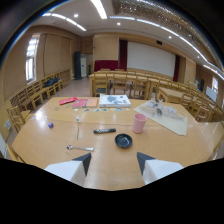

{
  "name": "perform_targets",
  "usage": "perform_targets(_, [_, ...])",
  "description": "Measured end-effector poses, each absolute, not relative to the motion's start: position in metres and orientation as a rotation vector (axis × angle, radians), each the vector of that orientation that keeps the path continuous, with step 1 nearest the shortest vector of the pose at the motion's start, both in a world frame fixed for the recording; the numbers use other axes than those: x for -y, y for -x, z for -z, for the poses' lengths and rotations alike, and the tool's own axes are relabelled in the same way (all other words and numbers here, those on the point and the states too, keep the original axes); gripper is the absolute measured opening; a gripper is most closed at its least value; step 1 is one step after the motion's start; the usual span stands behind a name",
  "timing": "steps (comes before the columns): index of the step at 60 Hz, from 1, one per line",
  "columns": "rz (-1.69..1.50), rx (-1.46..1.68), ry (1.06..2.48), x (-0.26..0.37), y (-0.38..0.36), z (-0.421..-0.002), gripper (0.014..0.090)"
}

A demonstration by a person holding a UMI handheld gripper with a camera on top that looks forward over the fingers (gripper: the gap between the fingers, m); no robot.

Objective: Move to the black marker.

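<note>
- Farthest left on my feed, a small purple object [50,125] sits alone on the wooden table [40,142], well apart from everything else.
- Behind it, toward the far edge, I see a red booklet [67,101] and beside it a red-and-orange folder [83,103] lying flat.
- Nearer to me, a metal spoon [80,148] lies on the tabletop, just ahead of my left fingertip [84,161].
- My gripper [113,161] is spread wide: the two dark tips stand well apart with bare table between them, holding nothing.
- The black marker [104,131] lies flat on its side ahead of the fingers, a little left of centre, beyond the spoon and untouched.
- Just right of the marker and nearer to me is a small black round dish [123,140], apart from the marker.
- Beyond them, at the far edge, a white printed sheet [114,100] lies flat.
- A pink cup [139,123] stands upright just beyond the dish and to its right.
- Farthest right, a clear plastic sheet [165,116] is spread over the table with small items on it that I cannot make out.
</note>
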State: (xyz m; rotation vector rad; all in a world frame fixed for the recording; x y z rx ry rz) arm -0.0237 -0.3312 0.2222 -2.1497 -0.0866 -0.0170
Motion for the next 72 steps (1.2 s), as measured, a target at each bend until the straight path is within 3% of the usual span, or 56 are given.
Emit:
perform_targets(32, [0.064, 0.031, 2.149, 0.352, 0.081, -0.204, 0.0865])
perform_targets(45, [0.057, 0.060, 2.163, 0.292, 0.100, -0.181, 0.0866])
perform_targets(72, [0.038, 0.096, 2.282, 0.124, 0.094, -0.080, 0.0864])
